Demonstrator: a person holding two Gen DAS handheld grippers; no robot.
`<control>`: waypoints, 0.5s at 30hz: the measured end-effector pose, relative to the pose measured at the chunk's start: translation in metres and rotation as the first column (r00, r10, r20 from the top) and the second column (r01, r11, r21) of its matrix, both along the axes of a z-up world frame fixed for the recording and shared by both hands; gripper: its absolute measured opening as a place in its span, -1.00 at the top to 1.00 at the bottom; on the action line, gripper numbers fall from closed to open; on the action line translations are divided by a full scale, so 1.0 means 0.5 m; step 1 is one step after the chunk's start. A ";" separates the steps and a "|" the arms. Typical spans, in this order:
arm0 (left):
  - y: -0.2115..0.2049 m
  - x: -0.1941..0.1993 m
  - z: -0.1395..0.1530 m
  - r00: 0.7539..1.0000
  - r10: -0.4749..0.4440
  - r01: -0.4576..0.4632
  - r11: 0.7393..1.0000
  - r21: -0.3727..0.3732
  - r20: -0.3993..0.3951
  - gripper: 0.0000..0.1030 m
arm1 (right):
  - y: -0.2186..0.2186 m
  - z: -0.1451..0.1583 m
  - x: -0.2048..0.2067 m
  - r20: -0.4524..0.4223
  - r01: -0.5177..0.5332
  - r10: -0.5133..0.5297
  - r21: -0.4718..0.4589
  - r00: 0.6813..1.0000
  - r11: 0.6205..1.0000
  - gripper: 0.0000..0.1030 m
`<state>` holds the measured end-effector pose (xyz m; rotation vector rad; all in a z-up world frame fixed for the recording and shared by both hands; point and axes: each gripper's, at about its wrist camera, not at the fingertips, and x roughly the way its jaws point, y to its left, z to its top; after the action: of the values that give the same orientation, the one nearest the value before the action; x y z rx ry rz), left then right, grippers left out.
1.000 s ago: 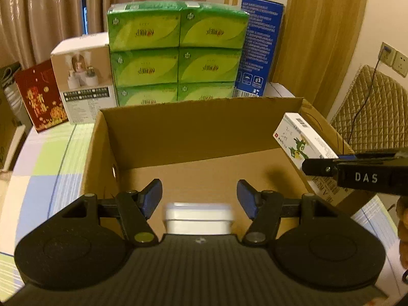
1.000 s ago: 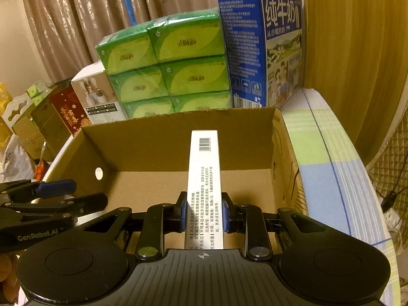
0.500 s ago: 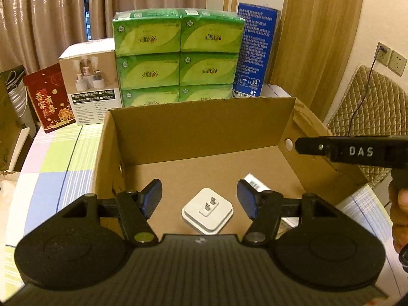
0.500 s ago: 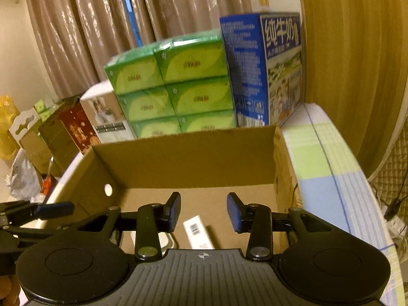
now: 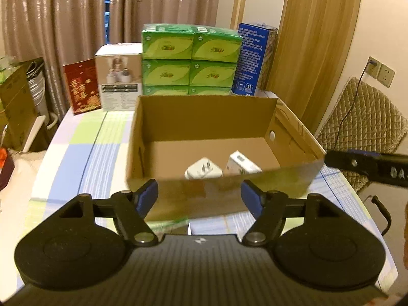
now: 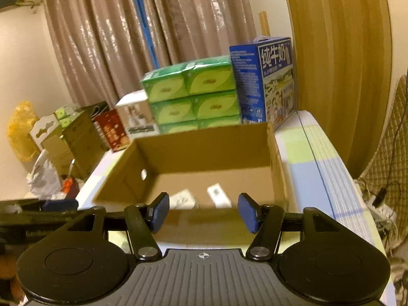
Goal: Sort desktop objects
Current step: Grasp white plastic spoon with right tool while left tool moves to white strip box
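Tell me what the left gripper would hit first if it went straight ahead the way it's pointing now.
Most likely the near wall of the cardboard box, which fills the gap between the open left gripper fingers. Depth is unclear, and a slightly higher path could clear the rim.

Right tongs (image 6: 203, 213) gape empty before the cardboard box (image 6: 204, 150) holding a white plug (image 6: 182, 199) and small carton (image 6: 218, 196).

Shiny beige curtains (image 5: 63, 17) cover the far wall, a strip of blue window (image 6: 145, 25) showing between them. A wooden panel (image 5: 318, 40) stands right, beside a cream wall with sockets (image 5: 381, 71) above a quilted chair (image 5: 367, 132). Warm indoor light.
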<state>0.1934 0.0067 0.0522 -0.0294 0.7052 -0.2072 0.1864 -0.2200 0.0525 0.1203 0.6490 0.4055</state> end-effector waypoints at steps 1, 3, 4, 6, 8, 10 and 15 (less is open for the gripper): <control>0.005 -0.021 0.002 1.000 0.009 -0.009 1.000 0.000 0.002 -0.34 | -0.002 -0.002 -0.021 -0.001 -0.001 0.001 -0.001 1.000 1.000 -0.17; 0.016 -0.059 0.002 1.000 0.023 -0.023 1.000 -0.007 0.002 -0.35 | -0.006 -0.007 -0.063 -0.003 -0.002 0.002 -0.006 1.000 1.000 -0.20; 0.021 -0.079 0.001 0.999 0.032 -0.032 0.999 -0.011 0.002 -0.35 | -0.007 -0.012 -0.085 -0.006 -0.009 0.009 -0.010 1.000 1.000 -0.21; 0.028 -0.114 -0.004 0.999 0.046 -0.046 0.999 -0.014 0.001 -0.38 | -0.010 -0.023 -0.123 -0.008 -0.020 0.020 -0.025 1.000 0.999 -0.22; 0.031 -0.148 -0.013 0.999 0.052 -0.052 0.999 -0.012 -0.001 -0.44 | -0.014 -0.040 -0.159 -0.009 -0.030 0.029 -0.047 1.000 0.998 -0.23; 0.032 -0.179 -0.024 0.998 0.059 -0.059 0.998 -0.007 -0.002 -0.50 | -0.018 -0.059 -0.188 -0.015 -0.036 0.035 -0.063 0.999 0.997 -0.24; 0.028 -0.238 -0.058 0.998 0.058 -0.058 0.998 0.012 -0.004 -0.51 | -0.038 -0.123 -0.236 -0.076 -0.060 0.054 -0.086 0.996 0.994 -0.24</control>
<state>0.0741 0.0210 0.0231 -0.0389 0.7087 -0.1469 0.0683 -0.2388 -0.0092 0.0327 0.7430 0.4280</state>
